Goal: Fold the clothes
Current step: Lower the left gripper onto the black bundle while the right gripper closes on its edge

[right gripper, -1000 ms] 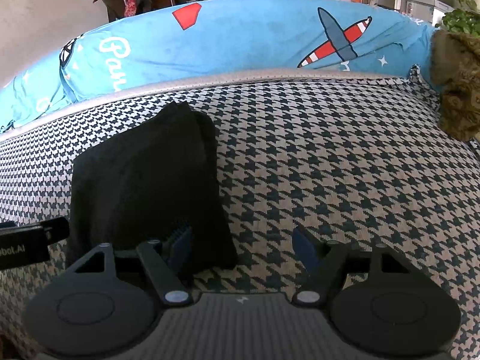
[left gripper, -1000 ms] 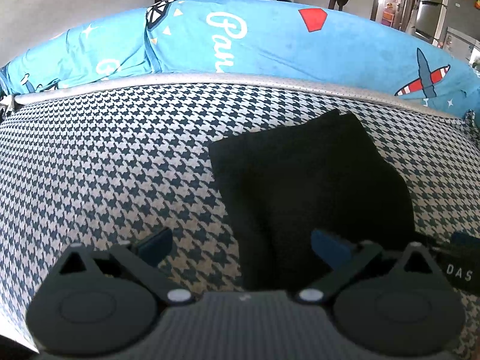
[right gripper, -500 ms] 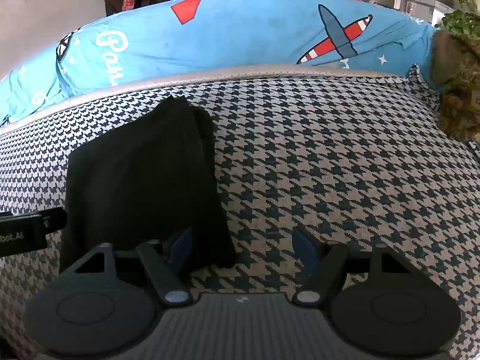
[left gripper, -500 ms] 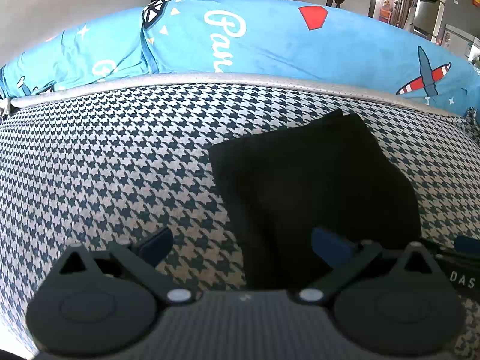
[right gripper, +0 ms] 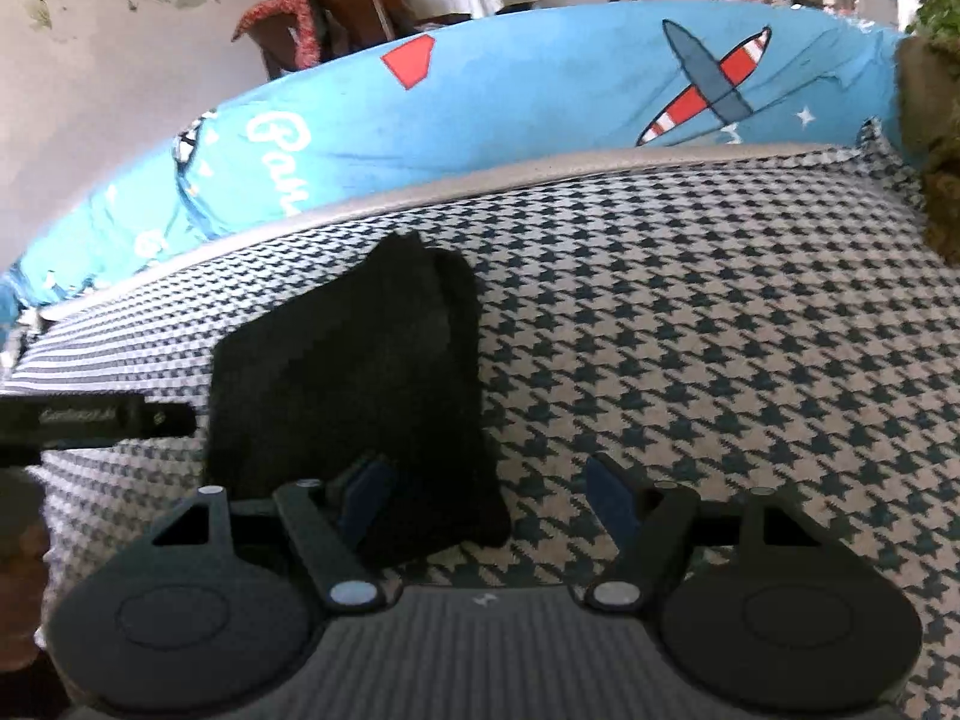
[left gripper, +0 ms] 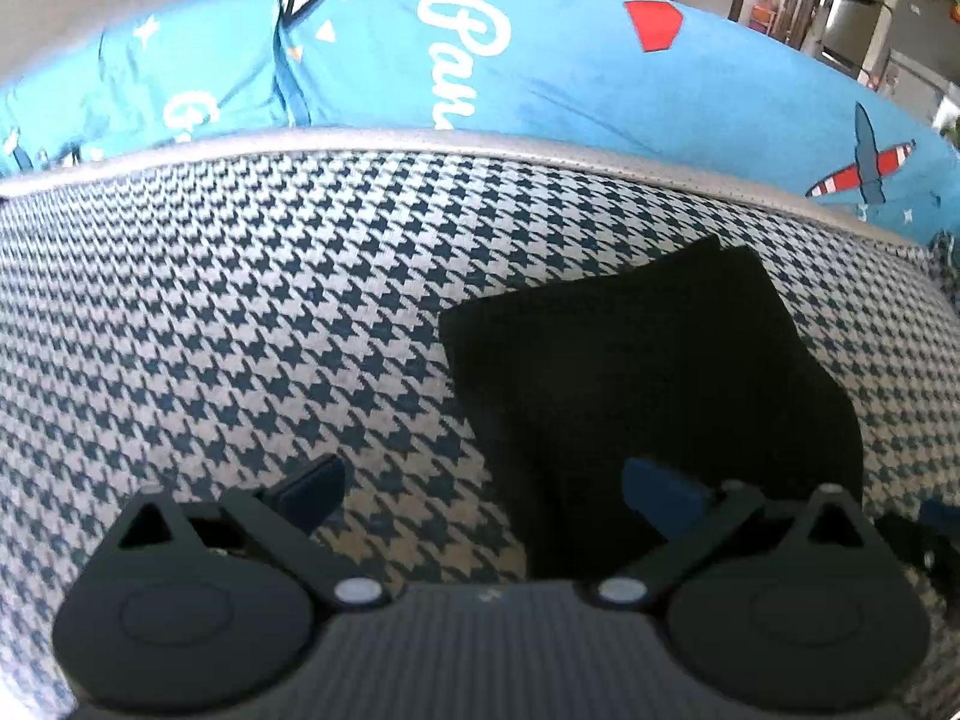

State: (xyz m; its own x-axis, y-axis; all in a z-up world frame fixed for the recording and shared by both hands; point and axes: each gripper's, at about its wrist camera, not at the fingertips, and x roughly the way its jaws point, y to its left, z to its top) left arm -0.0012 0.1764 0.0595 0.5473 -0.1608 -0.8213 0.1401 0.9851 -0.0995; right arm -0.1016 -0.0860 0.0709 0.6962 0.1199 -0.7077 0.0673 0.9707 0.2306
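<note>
Left gripper (left gripper: 483, 495): fingers spread wide with nothing between them; the left fingertip (left gripper: 312, 489) is over bare cushion, the right fingertip (left gripper: 657, 489) shows against the near part of the black cloth. Whether it touches the cloth cannot be told.
Cushion (left gripper: 210, 330): a wide padded surface in a dark-and-cream houndstooth weave, with a pale grey piped edge along its far side. It bears the cloth.
Black cloth (left gripper: 648, 372): folded into a compact, roughly square bundle, lying flat on the cushion. In the left wrist view it sits right of centre; in the right wrist view (right gripper: 354, 378) it sits left of centre, so it lies between the two grippers. Layered edges show at its far corner.
Blue cover (left gripper: 540, 72): bright blue fabric printed with white script, a red shape and a red-and-white striped plane, rising as a rounded bank just behind the cushion's piped edge.
Right gripper (right gripper: 486, 495): fingers spread apart, holding nothing; the left fingertip (right gripper: 366, 495) overlaps the near right corner of the cloth, the right fingertip (right gripper: 609, 498) is over bare cushion (right gripper: 720, 360).
Brown furry thing (right gripper: 936, 138): at the far right edge, beside the cushion's corner; what it is cannot be told.
Containers: none visible.
</note>
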